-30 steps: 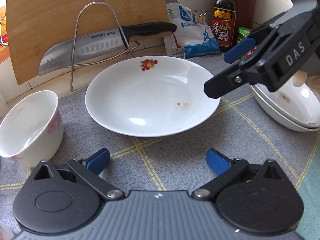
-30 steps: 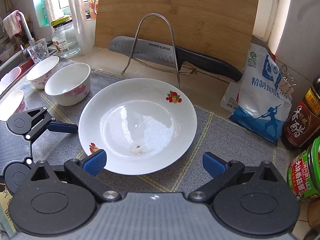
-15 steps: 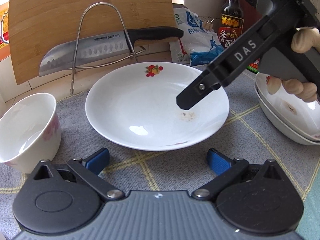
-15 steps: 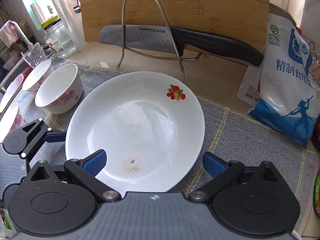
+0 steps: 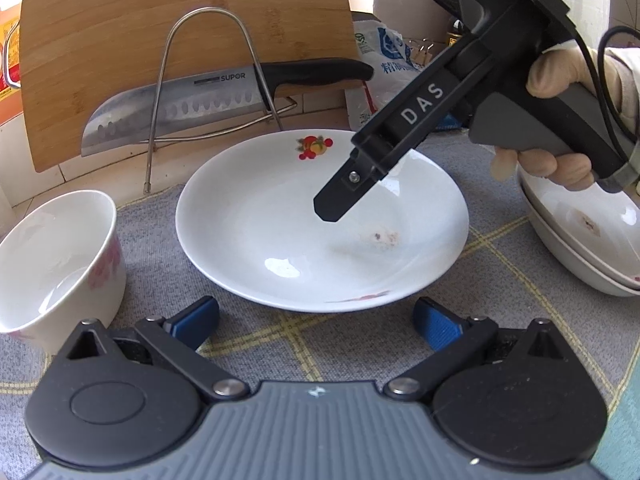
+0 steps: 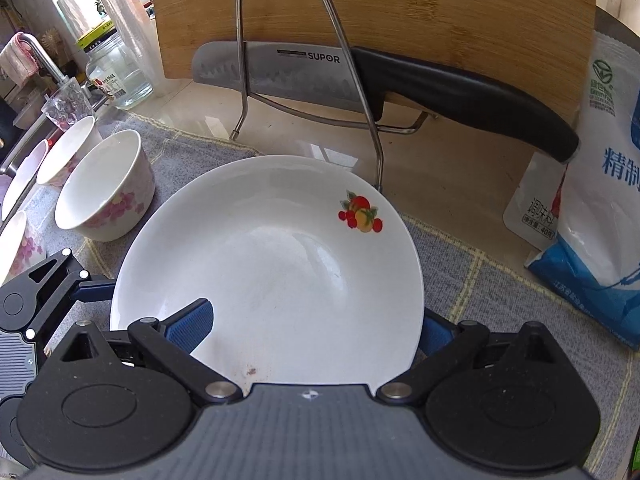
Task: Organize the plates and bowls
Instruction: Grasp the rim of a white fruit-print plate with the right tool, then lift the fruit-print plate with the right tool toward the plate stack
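A white deep plate (image 5: pixel 280 220) with a fruit print lies on the grey mat; it also shows in the right wrist view (image 6: pixel 272 272). My right gripper (image 6: pixel 316 328) is open and straddles the plate's near rim, one finger (image 6: pixel 188 324) over the plate and the other (image 6: pixel 434 336) under its edge. From the left wrist view its finger (image 5: pixel 340 196) hangs over the plate. My left gripper (image 5: pixel 316 320) is open and empty, just short of the plate. A white floral bowl (image 5: pixel 52 260) stands left. Two stacked plates (image 5: pixel 588 248) sit right.
A wire rack (image 6: pixel 312 64) holds a knife (image 6: pixel 360 80) against a bamboo board (image 6: pixel 400 8) behind the plate. A salt bag (image 6: pixel 592 200) stands right. More bowls (image 6: pixel 68 148), a glass and a jar (image 6: pixel 120 76) sit left near the tap.
My right gripper has moved forward and down over the plate, so its fingers now straddle the near rim. My left gripper has stayed almost still.
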{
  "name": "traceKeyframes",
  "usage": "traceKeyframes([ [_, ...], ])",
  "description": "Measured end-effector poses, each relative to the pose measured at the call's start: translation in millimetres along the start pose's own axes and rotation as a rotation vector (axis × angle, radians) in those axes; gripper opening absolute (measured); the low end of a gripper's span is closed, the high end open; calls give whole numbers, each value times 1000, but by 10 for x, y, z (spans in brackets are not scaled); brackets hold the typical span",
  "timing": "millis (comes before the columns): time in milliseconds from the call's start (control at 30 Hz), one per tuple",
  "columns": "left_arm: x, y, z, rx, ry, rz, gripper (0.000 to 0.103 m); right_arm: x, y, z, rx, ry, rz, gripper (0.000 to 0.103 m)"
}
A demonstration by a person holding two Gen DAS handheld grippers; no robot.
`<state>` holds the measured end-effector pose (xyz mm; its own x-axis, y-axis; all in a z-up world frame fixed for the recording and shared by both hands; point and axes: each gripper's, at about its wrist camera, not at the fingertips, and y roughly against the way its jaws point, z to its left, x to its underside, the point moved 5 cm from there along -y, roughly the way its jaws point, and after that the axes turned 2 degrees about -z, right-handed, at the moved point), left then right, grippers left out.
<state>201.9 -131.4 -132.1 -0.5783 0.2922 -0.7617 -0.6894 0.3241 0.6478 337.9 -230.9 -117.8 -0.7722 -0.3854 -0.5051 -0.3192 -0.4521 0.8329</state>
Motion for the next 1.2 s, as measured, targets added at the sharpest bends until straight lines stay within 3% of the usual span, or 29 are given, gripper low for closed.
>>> traceKeyframes([
  [533, -62, 19, 52, -17, -75, -32, 102, -288, -81, -117, -144, 21, -12, 103],
  [1200, -88, 25, 12, -2, -118, -35, 102, -292, -75, -158, -181, -14, -13, 100],
])
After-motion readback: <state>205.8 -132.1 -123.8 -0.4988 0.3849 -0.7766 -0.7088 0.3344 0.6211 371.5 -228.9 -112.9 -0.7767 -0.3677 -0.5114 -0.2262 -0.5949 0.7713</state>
